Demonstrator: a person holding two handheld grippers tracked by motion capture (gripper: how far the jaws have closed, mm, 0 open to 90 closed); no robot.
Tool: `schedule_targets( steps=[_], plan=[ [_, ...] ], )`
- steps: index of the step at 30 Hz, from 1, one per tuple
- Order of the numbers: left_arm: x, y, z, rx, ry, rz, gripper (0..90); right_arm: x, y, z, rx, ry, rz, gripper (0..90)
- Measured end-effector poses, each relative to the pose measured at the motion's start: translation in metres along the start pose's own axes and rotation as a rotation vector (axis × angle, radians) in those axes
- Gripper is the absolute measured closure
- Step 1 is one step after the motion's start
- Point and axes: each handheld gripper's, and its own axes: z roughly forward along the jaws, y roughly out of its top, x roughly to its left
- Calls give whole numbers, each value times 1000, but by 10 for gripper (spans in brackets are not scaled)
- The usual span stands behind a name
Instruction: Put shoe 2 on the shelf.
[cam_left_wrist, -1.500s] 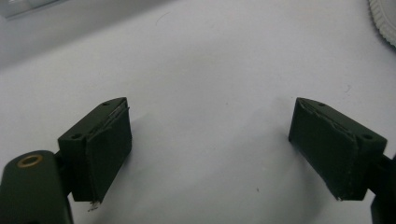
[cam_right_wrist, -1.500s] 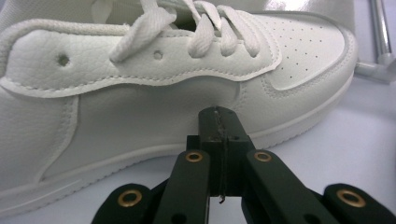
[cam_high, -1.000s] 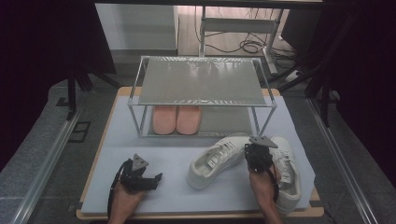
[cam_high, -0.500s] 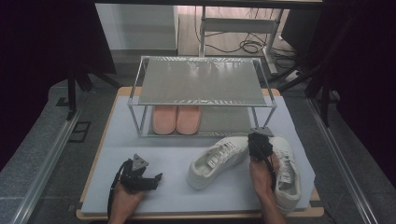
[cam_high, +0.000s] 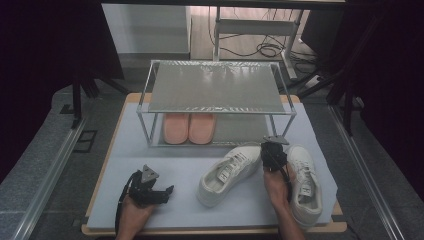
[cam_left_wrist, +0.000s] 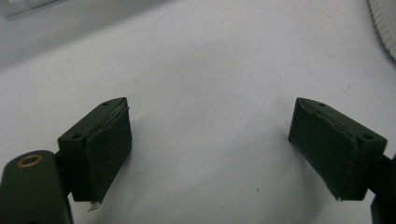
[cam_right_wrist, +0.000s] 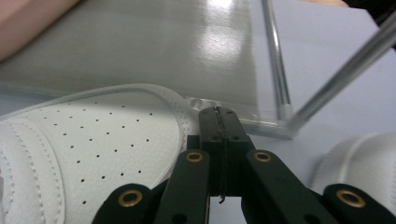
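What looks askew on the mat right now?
The left white sneaker lies slanted, its toe swung toward the right white sneaker, which points straight at the rack. The pink slippers under the rack sit neatly side by side.

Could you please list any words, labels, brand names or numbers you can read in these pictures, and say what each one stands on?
None can be read.
Tilted white sneaker: a dark patch on the tongue, too small and blurred to read.
Second white sneaker: a dark patch on its tongue, also blurred.
Pink slippers and metal rack: no lettering visible.
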Motion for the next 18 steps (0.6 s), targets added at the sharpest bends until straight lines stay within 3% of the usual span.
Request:
schedule_targets(
  steps=[10, 18],
  plan=[
    [0, 0, 0, 0, 0, 0, 134, 17, -2, 9, 24, 120, -7, 900],
    [0, 0, 0, 0, 0, 0, 135, 18, 5, 17, 21, 153, -21, 900]
  ],
)
